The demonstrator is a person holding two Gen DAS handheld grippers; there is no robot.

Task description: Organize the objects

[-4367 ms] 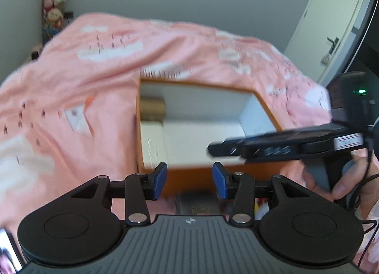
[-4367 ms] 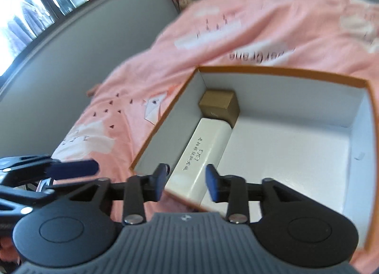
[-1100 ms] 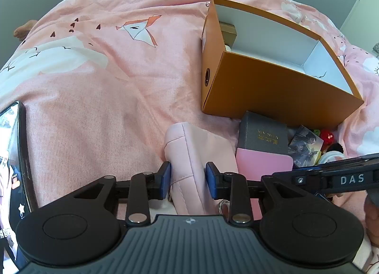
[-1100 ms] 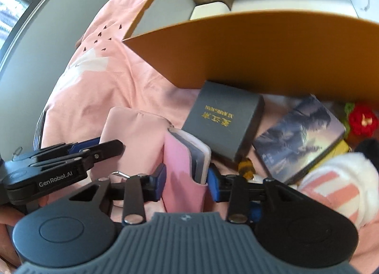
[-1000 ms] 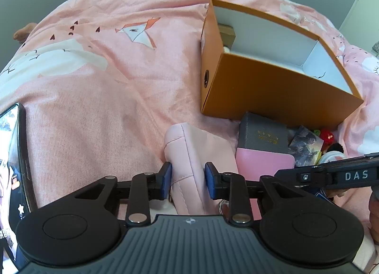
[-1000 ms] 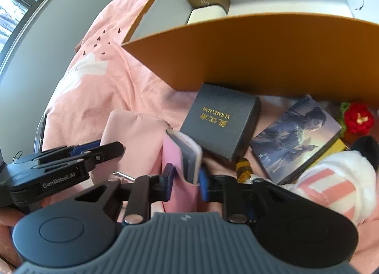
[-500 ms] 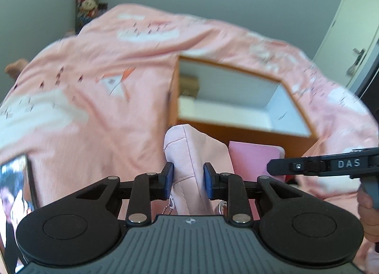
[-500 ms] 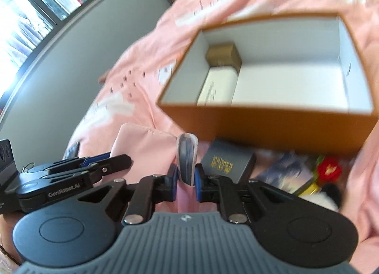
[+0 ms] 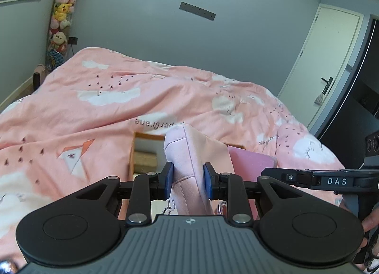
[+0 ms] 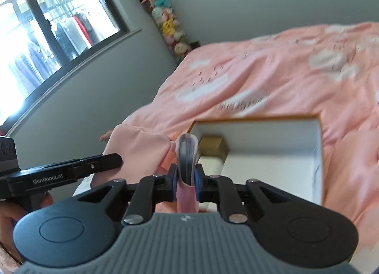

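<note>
Left gripper (image 9: 188, 180) is clamped on the pale pink fabric pouch (image 9: 194, 155); pads squeeze its folded edge, and the rest stands up past the tips at frame centre. Right gripper (image 10: 186, 180) is clamped on the pink-cased phone (image 10: 187, 155), held edge-on, so only its thin rim shows above the jaws. In the left view the same case is a pink slab (image 9: 251, 161), right of centre.

Key relation: the orange box (image 10: 260, 117) lies ahead of and below both tools, mouth up. In the right view it fills centre to right, with its long axis running left-right across the frame. In the left view only its left corner (image 9: 132, 153) shows, behind the pouch.

The white floor on the box's right side looks free. The left end is occupied by a gold box (image 10: 213, 147), with a white box (image 10: 208, 165) just in front of it.

The right gripper looks nearer the free floor, and the phone's long axis points roughly into the box. The pouch (image 10: 137, 150) hangs at the box's left edge, near the taken end.

Pose: both tools are side by side, tilted moderately down over the pink duvet (image 9: 118, 98), with a hand visible on each handle (image 10: 9, 212).

Judgement: carry phase, with both items clear of the bed and neither yet inside. Next, move forward and down, with the phone going to the open right floor.
</note>
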